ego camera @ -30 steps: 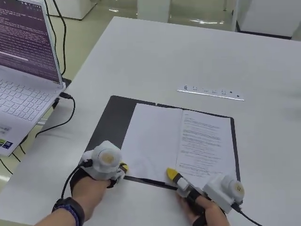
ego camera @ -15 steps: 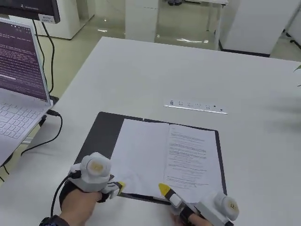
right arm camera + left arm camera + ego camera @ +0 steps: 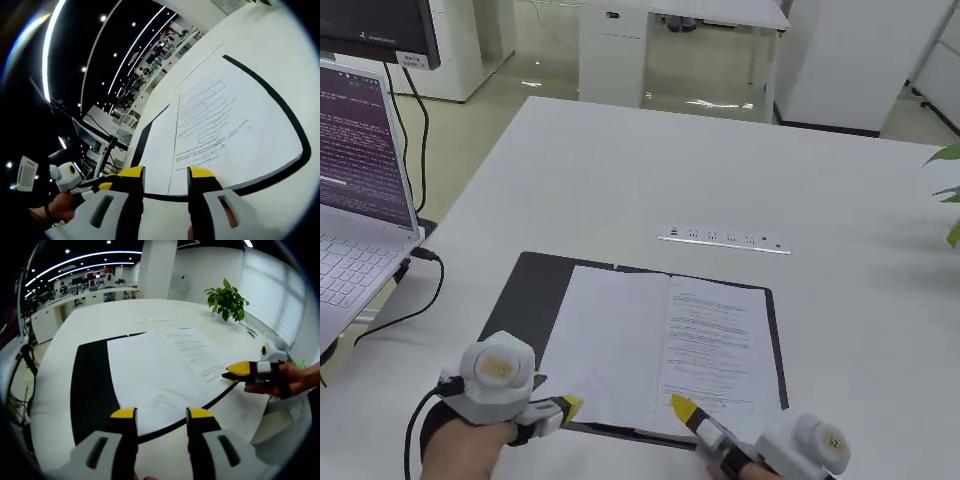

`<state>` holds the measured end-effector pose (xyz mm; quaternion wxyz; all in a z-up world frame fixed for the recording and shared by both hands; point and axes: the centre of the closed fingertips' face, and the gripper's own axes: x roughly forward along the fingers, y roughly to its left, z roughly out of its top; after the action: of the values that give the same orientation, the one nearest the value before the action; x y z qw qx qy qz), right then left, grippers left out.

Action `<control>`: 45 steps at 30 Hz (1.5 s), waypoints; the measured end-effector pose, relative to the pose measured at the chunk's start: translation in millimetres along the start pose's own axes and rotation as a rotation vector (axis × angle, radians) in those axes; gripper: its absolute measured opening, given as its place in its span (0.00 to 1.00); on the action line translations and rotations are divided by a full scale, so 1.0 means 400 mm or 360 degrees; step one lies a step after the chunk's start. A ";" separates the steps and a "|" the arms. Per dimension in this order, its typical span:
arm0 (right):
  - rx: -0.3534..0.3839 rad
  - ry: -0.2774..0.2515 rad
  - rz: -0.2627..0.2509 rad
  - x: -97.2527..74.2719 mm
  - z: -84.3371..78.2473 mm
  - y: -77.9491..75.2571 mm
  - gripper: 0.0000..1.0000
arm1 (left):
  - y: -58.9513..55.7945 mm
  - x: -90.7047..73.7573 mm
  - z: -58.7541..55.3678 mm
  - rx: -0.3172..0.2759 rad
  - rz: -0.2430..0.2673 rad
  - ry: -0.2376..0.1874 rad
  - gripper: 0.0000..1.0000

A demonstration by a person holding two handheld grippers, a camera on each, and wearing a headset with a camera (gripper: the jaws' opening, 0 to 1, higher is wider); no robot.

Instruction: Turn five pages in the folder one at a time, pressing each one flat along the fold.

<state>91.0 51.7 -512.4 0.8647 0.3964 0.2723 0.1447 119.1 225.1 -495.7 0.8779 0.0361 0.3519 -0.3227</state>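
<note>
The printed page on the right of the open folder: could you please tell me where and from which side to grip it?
Take the printed page by its free outer edge near the bottom corner, coming from the right with the open right tongs. It lies flat, hinged along the fold down the folder, so probably only that edge lifts freely.

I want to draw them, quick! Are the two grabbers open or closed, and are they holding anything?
Left gripper: open, holding nothing.
Right gripper: open, holding nothing.
</note>
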 end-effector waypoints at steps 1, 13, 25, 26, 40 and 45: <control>-0.0019 0.0002 0.0003 -0.006 0.003 0.003 0.32 | 0.000 -0.006 0.009 0.0000 -0.0005 -0.0016 0.37; -0.0236 -0.0034 -0.0017 -0.105 0.041 -0.007 0.42 | -0.008 -0.062 0.033 0.0180 0.0009 -0.0024 0.42; -0.0687 0.0127 -0.0067 -0.177 0.014 -0.007 0.47 | -0.023 -0.117 0.044 0.0261 -0.0009 -0.0026 0.50; -0.0726 0.0144 -0.0079 -0.182 0.012 -0.009 0.48 | -0.022 -0.121 0.044 0.0265 -0.0009 -0.0028 0.51; -0.1005 0.0219 -0.0082 -0.257 0.008 0.022 0.64 | -0.055 -0.187 0.006 0.0247 -0.0003 -0.0063 0.63; -0.0937 0.0154 -0.0129 -0.285 0.034 0.003 0.65 | -0.079 -0.185 -0.008 0.0238 -0.0033 -0.0065 0.67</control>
<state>6.4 -9.1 -463.6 0.9336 0.1101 0.2751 0.2017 58.2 241.2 -445.3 0.8763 0.0913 0.3092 -0.3580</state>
